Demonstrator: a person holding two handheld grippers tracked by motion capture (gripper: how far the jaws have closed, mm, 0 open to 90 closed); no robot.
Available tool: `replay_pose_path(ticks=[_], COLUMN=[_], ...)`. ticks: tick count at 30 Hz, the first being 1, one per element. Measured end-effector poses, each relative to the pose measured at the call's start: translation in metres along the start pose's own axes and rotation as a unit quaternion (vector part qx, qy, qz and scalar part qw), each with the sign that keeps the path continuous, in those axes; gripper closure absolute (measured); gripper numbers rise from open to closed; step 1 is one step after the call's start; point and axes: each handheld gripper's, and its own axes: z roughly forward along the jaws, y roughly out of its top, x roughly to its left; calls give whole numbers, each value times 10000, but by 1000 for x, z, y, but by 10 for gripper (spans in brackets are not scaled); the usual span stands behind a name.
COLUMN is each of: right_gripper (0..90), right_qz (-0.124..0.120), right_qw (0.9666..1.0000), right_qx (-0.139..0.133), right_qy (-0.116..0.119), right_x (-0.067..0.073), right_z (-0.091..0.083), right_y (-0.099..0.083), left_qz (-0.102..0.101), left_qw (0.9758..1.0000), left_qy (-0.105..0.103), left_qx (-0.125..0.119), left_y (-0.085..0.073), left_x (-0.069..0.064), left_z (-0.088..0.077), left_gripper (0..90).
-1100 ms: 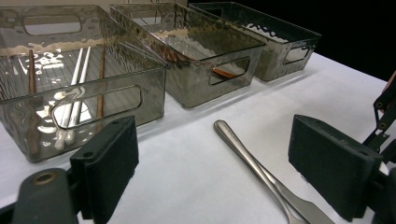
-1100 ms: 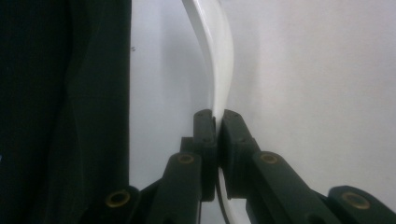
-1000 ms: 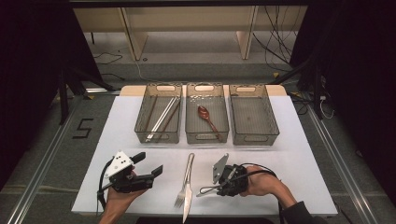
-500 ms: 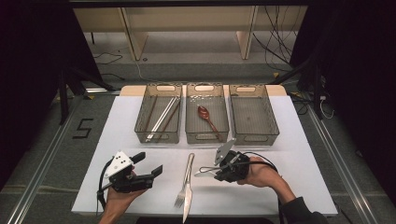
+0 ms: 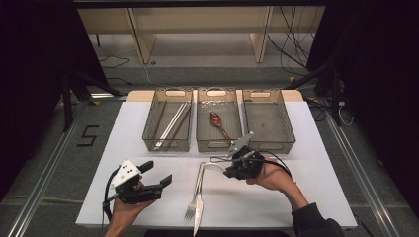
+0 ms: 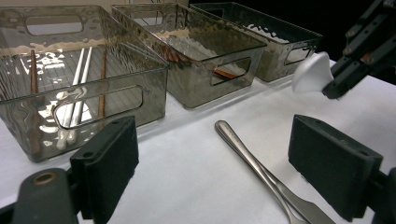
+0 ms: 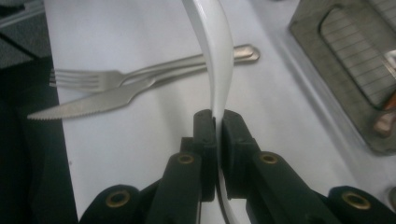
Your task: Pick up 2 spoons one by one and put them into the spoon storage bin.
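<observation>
My right gripper (image 5: 226, 171) is shut on the handle of a white plastic spoon (image 5: 213, 167) and holds it just above the white table, in front of the middle bin. In the right gripper view the white spoon (image 7: 215, 51) rises edge-on from the pinched pads of this gripper (image 7: 217, 127). In the left gripper view its bowl (image 6: 312, 74) hangs at the right. A steel fork (image 5: 192, 200) and knife (image 5: 197, 217) lie side by side on the table between the hands. My left gripper (image 5: 157, 174) rests low at the front left, open and holding nothing (image 6: 219, 161).
Three clear bins stand in a row at the back of the table (image 5: 316, 163). The left bin (image 5: 148, 140) holds chopsticks (image 5: 170, 126), the middle bin (image 5: 203, 144) a brown spoon (image 5: 217, 123), and the right bin (image 5: 286, 133) looks bare. Dark floor surrounds the table.
My right gripper has lifted the white spoon off the table and carried it up and toward the bins. The left gripper, fork and knife have stayed put.
</observation>
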Motion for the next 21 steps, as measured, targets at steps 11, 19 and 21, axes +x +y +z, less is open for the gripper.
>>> replay_pose_path(ticks=[11, 19, 21], right_gripper=[861, 861, 861], right_qz=[397, 626, 697], right_qw=[9986, 9966, 9959], right_qx=[-340, -516, -560], right_qy=[-46, -105, -136], right_x=[-14, -18, -20], right_z=[-6, -11, -13], right_y=[12, 25, 29], left_qz=[-8, -3, -8], left_qw=[10000, 10000, 10000], left_qy=[3, 3, 6], left_qx=[4, 0, -4], left_y=[0, 0, 0], left_x=[0, 1, 1], left_z=[-1, -1, -1], left_gripper=[155, 155, 155])
